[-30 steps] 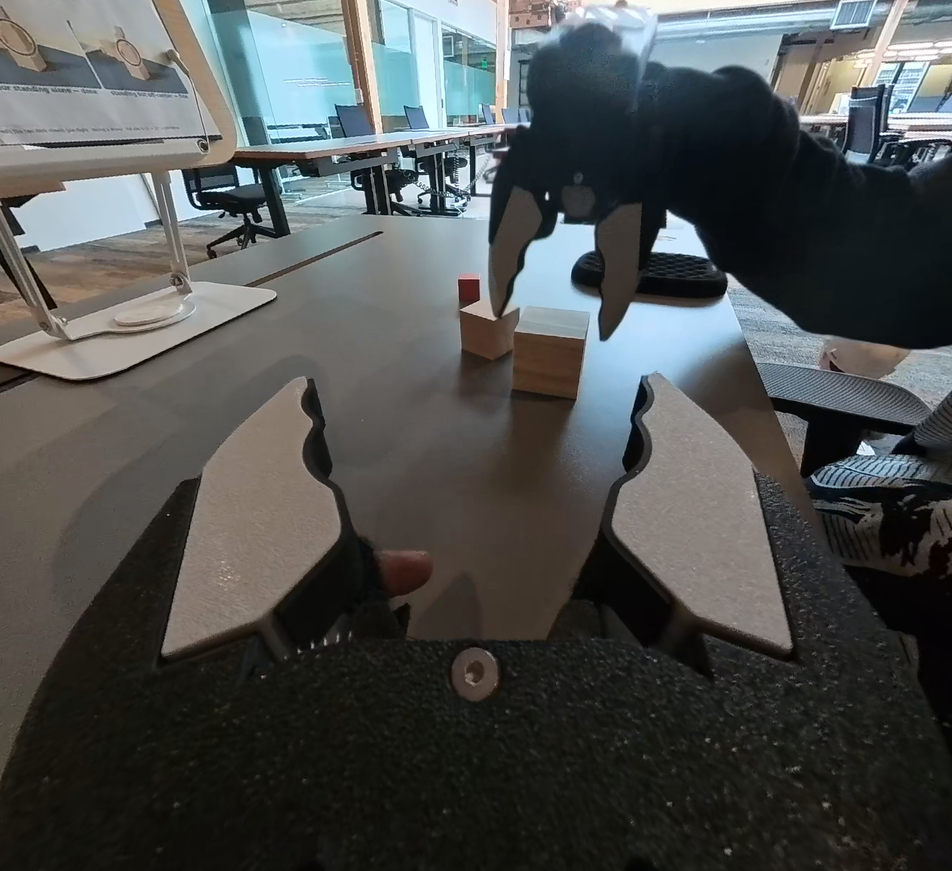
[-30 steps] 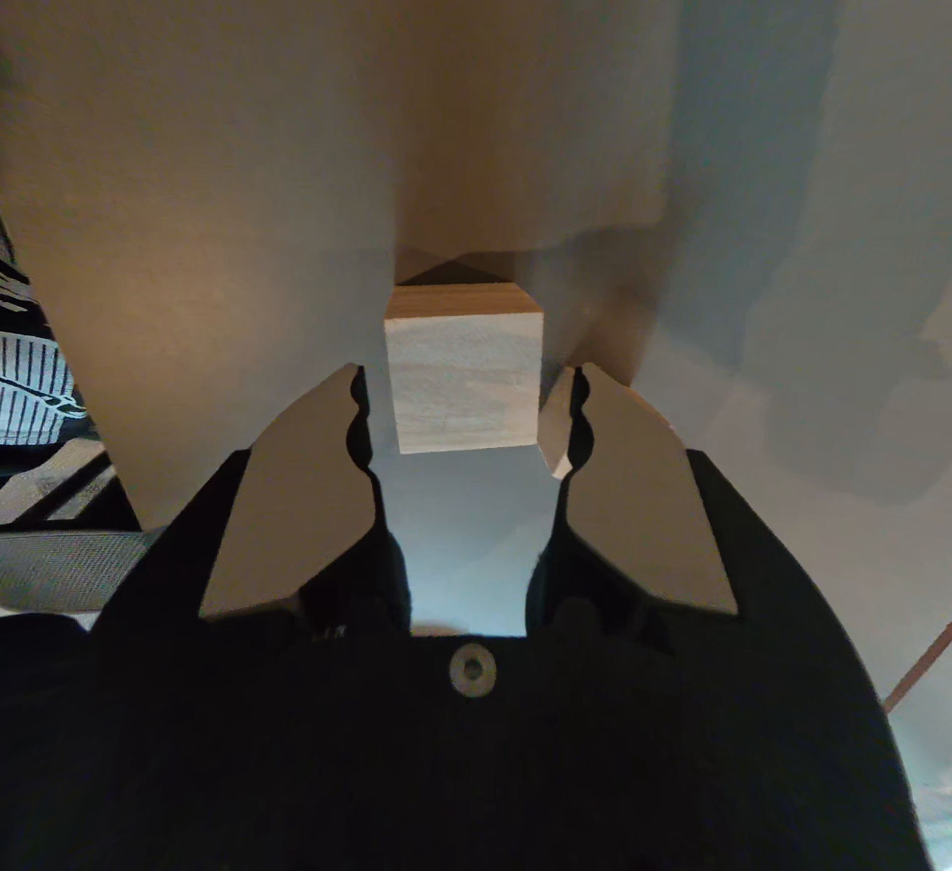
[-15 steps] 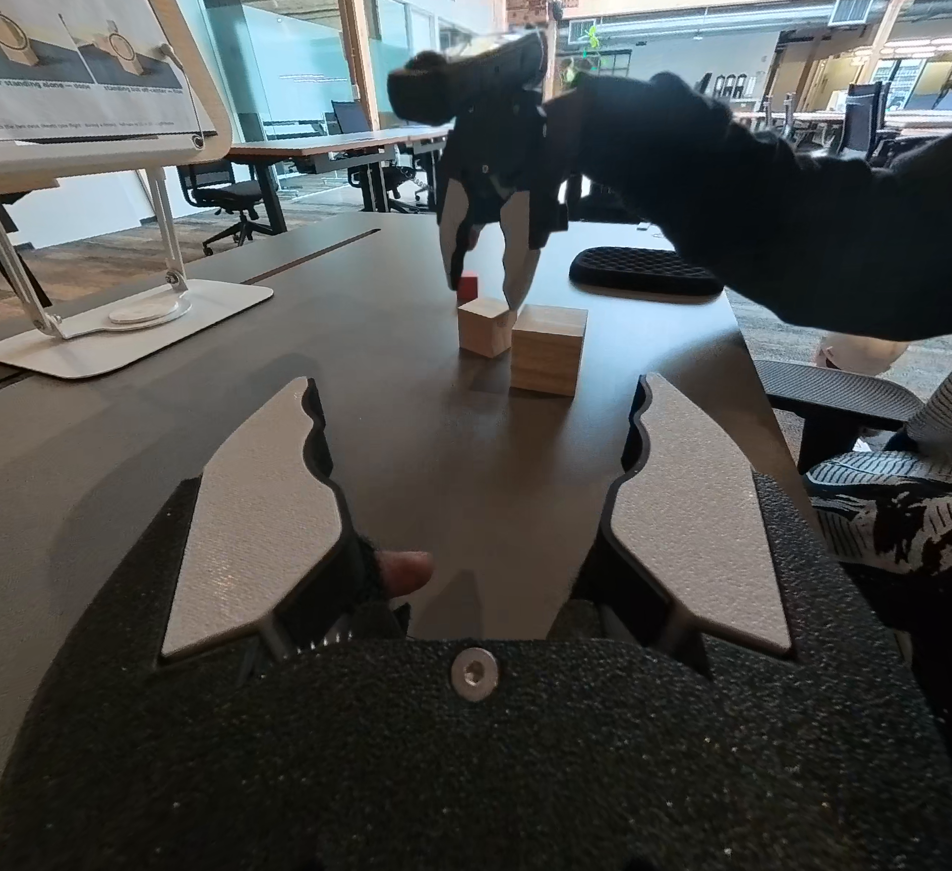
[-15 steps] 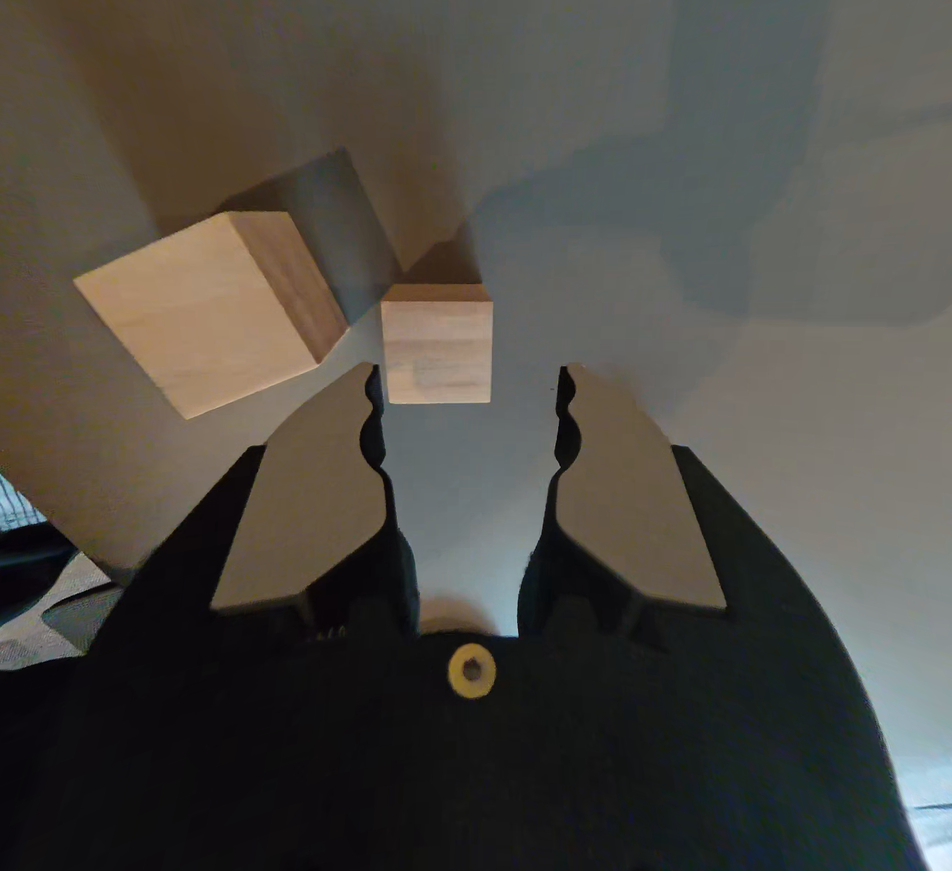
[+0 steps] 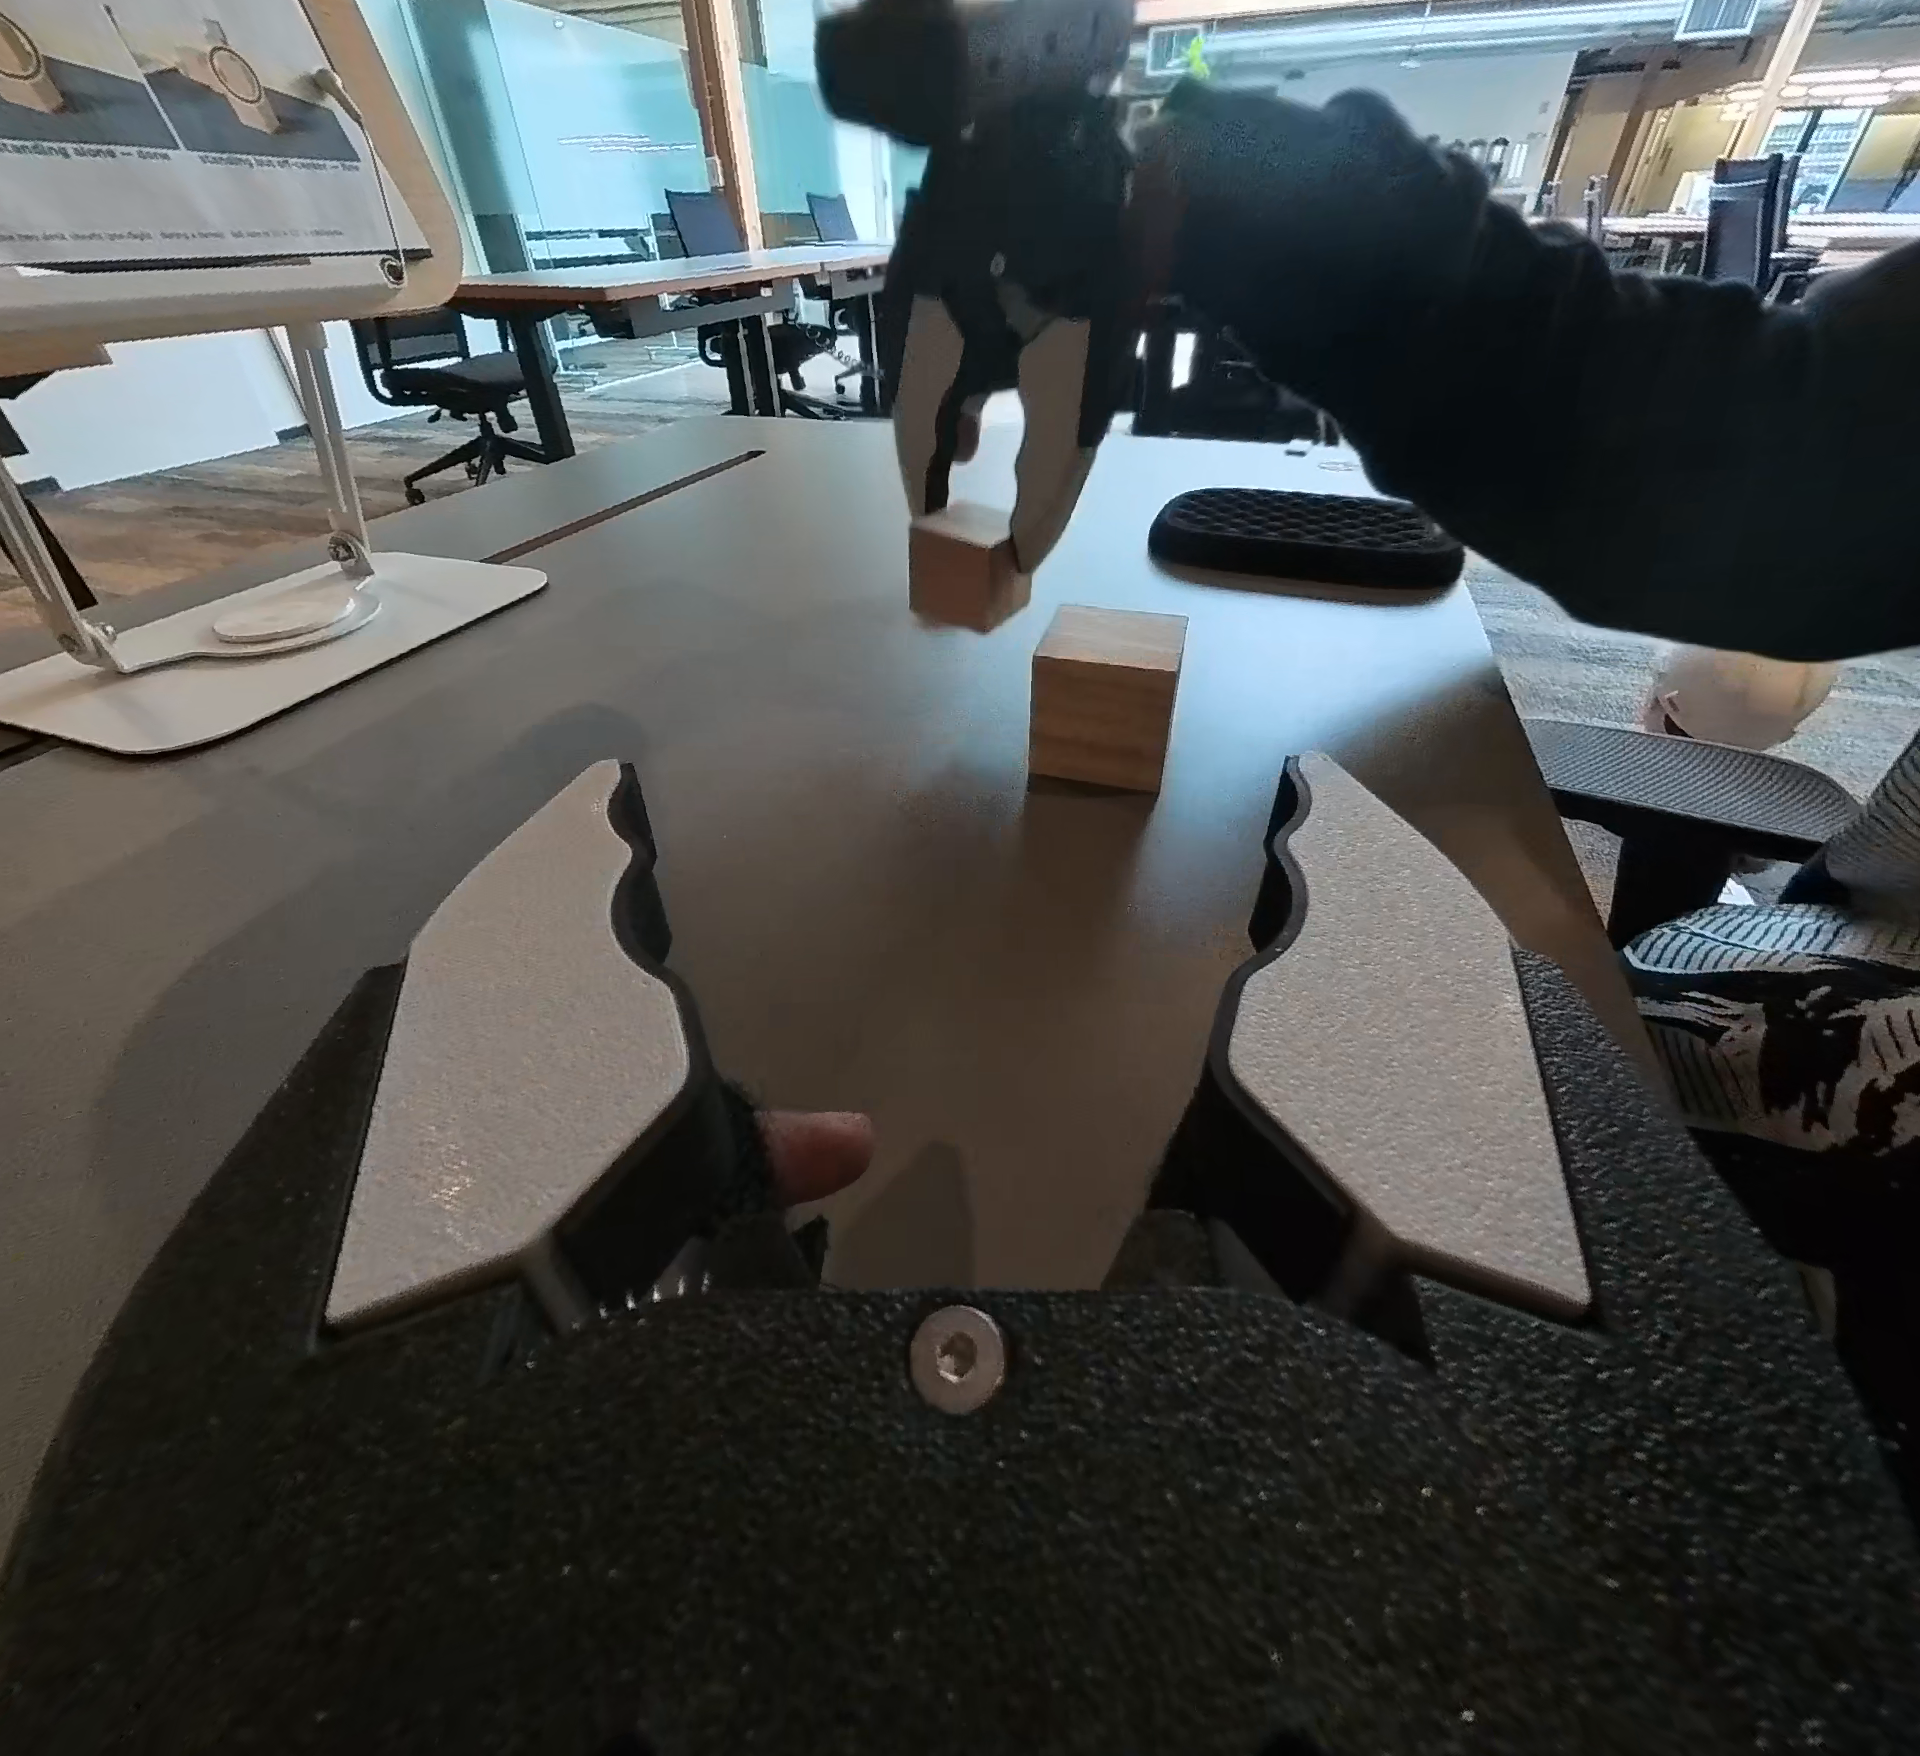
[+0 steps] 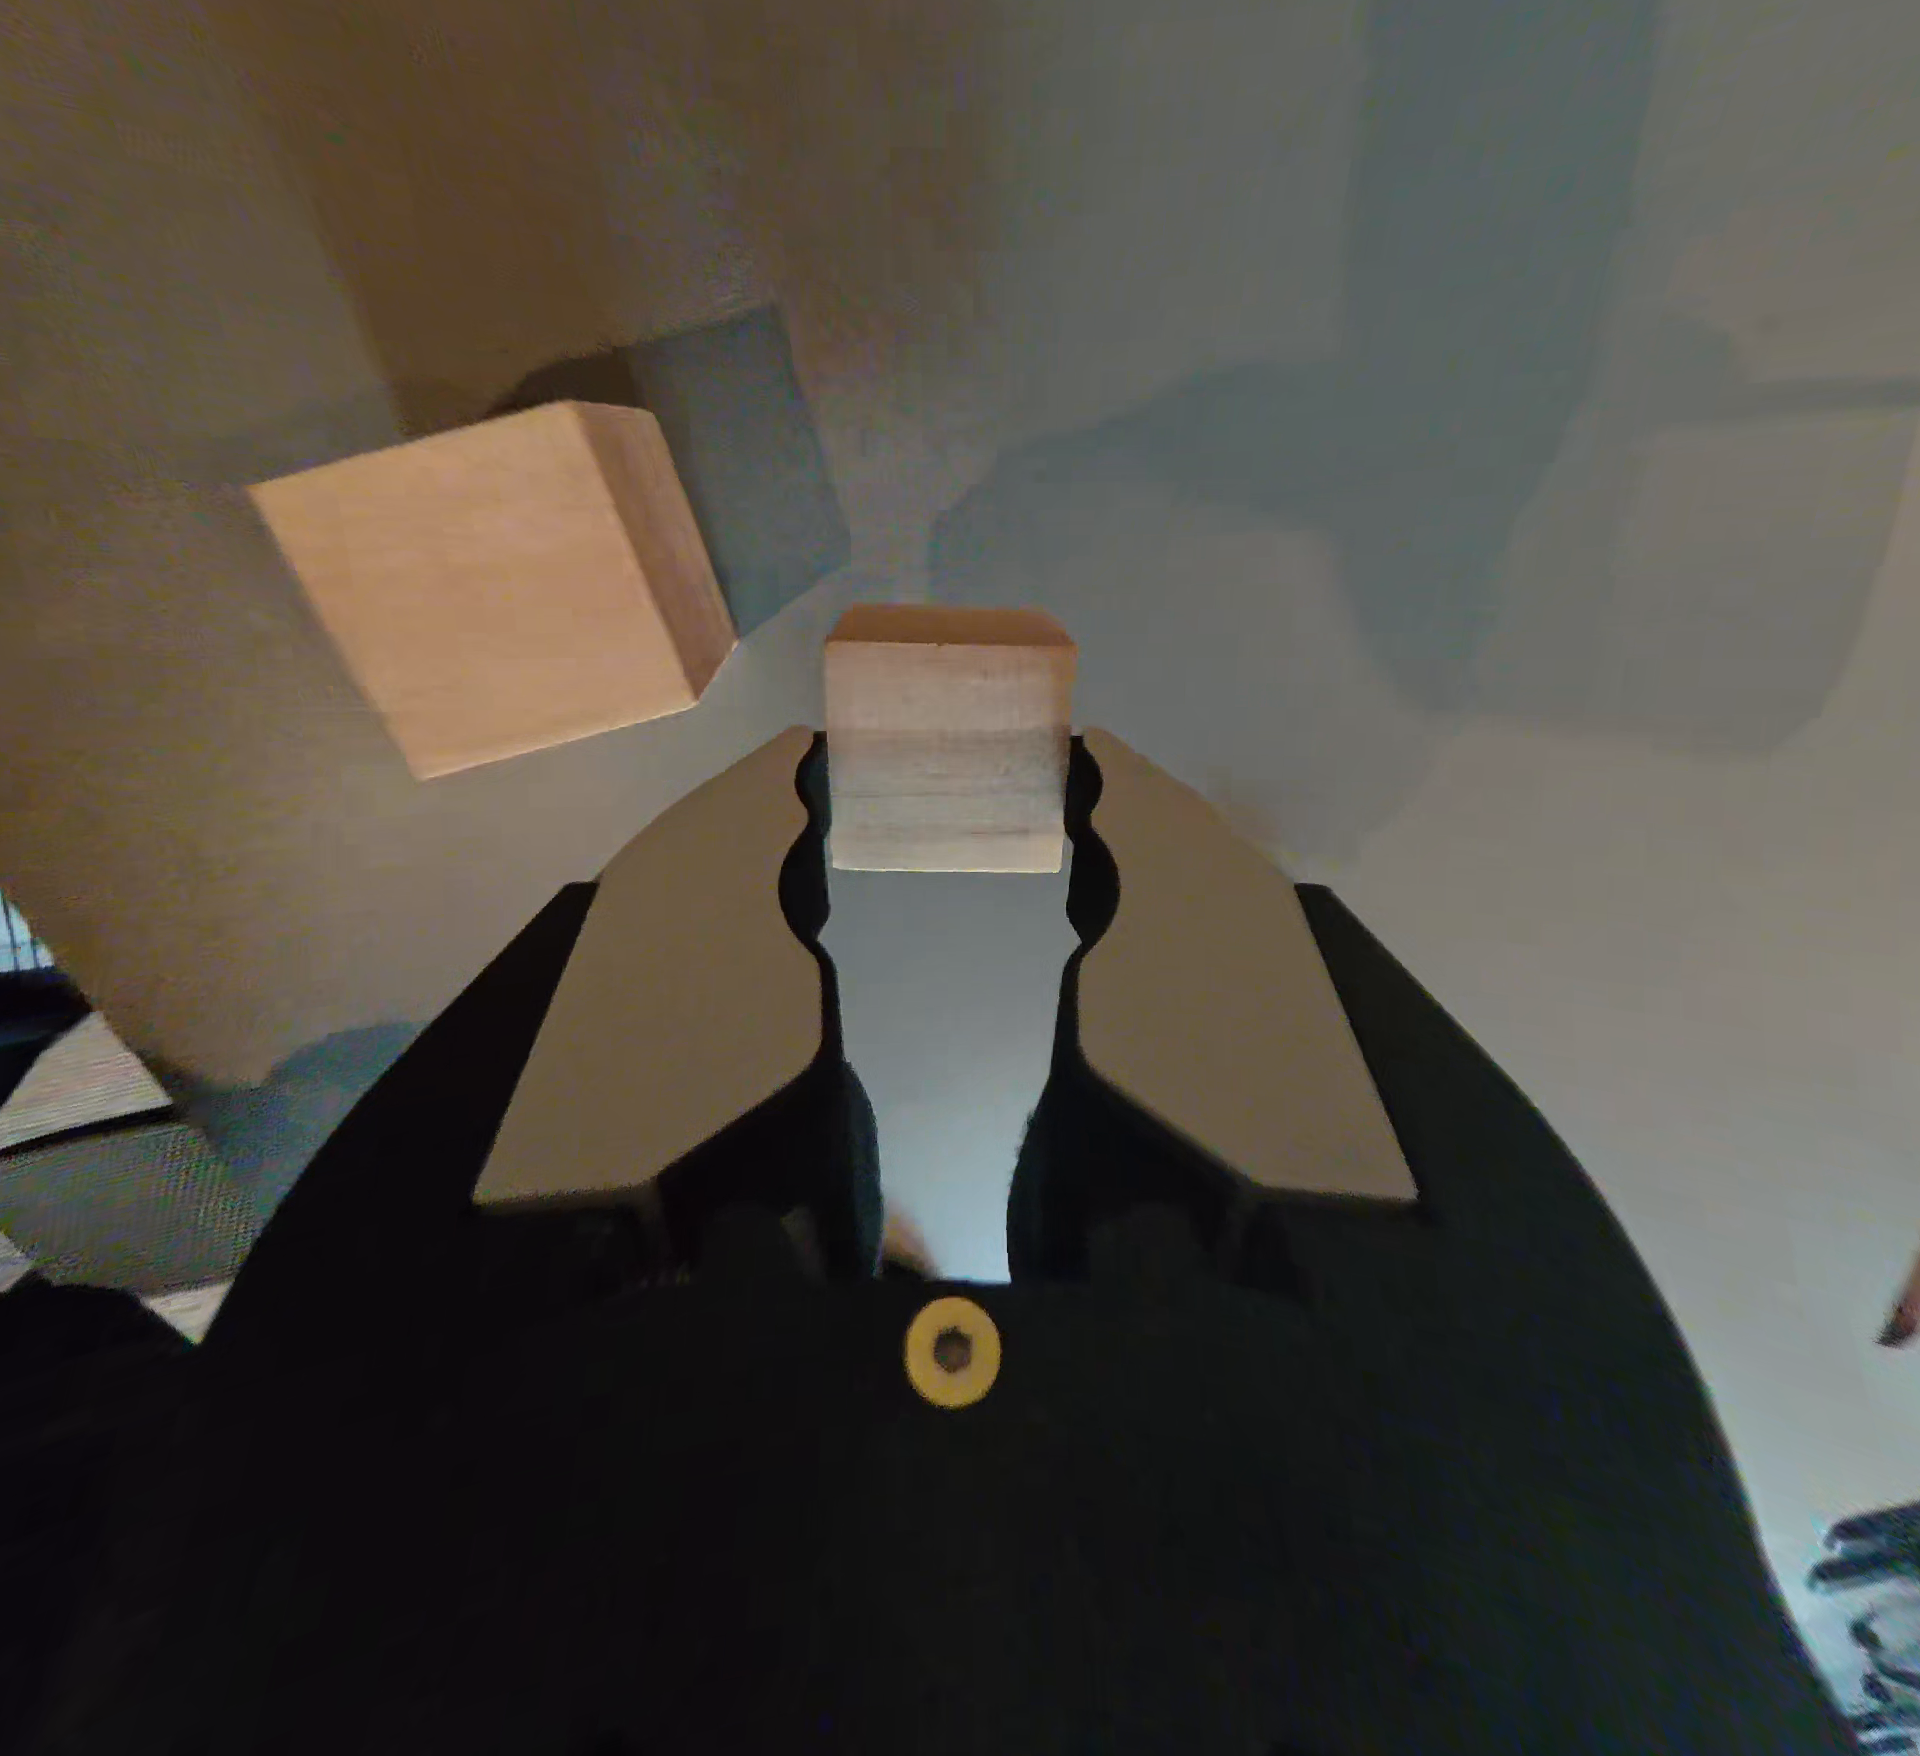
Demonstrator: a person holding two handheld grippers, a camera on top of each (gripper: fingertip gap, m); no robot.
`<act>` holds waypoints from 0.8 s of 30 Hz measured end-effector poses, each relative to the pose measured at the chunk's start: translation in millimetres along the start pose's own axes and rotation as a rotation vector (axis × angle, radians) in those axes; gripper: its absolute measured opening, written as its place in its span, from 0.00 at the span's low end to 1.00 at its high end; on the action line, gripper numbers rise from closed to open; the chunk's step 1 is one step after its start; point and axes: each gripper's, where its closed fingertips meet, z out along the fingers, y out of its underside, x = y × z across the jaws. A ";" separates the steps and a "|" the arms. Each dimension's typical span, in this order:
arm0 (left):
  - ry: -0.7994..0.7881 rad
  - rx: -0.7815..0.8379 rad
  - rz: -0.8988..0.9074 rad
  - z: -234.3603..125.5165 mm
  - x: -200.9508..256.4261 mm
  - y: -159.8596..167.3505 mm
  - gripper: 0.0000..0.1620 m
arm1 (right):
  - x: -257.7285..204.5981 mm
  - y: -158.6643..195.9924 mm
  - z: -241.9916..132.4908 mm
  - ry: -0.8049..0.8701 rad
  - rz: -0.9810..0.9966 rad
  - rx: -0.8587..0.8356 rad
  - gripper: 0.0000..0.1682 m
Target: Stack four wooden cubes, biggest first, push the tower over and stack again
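Gripping a small cube (image 6: 948,750), right gripper (image 6: 948,771) hangs beside big cube (image 6: 488,584).

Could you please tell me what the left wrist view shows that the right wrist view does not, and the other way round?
Only the left wrist view shows the open left gripper, the white document stand, the black mat and the office behind. Only the right wrist view shows the right gripper's fingers pressed against the smaller cube's sides from above. Both show the right gripper holding the smaller cube clear of the table, beside the larger cube.
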 end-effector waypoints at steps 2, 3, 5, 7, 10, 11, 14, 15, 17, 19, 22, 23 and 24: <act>0.000 0.000 0.000 0.0 0.0 0.1 0.69 | -7.3 -12.3 -19.6 0.017 -0.036 0.029 0.26; -0.001 0.000 -0.001 -0.1 -0.2 0.1 0.69 | -13.4 -19.5 -28.8 0.018 -0.061 0.044 0.26; -0.003 0.000 -0.003 -0.1 -0.7 0.3 0.69 | -29.0 -32.3 -40.0 -0.001 -0.101 0.066 0.26; -0.005 0.004 -0.003 -0.5 -1.1 -0.2 0.69 | -47.2 -38.3 -44.2 -0.031 -0.136 0.053 0.26; -0.004 0.005 -0.001 -0.6 -0.8 -0.3 0.69 | -66.1 -37.0 -44.1 -0.044 -0.179 0.000 0.26; -0.004 0.003 0.000 -0.5 -0.6 0.0 0.69 | -69.3 -35.8 -42.5 -0.044 -0.187 -0.012 0.26; -0.002 0.001 -0.001 -0.3 -0.4 0.5 0.69 | -76.6 -34.5 -37.6 -0.060 -0.202 -0.005 0.26; -0.002 0.001 -0.001 -0.3 -0.4 0.5 0.69 | -77.1 -34.1 -36.0 -0.063 -0.204 0.001 0.26; -0.003 0.002 -0.002 -0.5 -0.6 0.4 0.69 | -75.0 -33.8 -33.6 -0.065 -0.207 0.020 0.26; -0.004 0.002 -0.002 -0.5 -0.7 0.3 0.68 | -74.8 -33.6 -31.8 -0.082 -0.213 0.034 0.26; -0.002 0.001 -0.005 -0.3 -0.8 0.6 0.68 | -73.2 -32.6 -29.2 -0.089 -0.217 0.033 0.26; -0.001 0.000 -0.005 -0.2 -0.9 0.9 0.68 | -72.4 -32.3 -28.6 -0.088 -0.218 0.028 0.26; 0.000 -0.001 -0.005 0.0 -0.7 1.0 0.68 | -72.3 -32.1 -28.3 -0.092 -0.220 0.024 0.26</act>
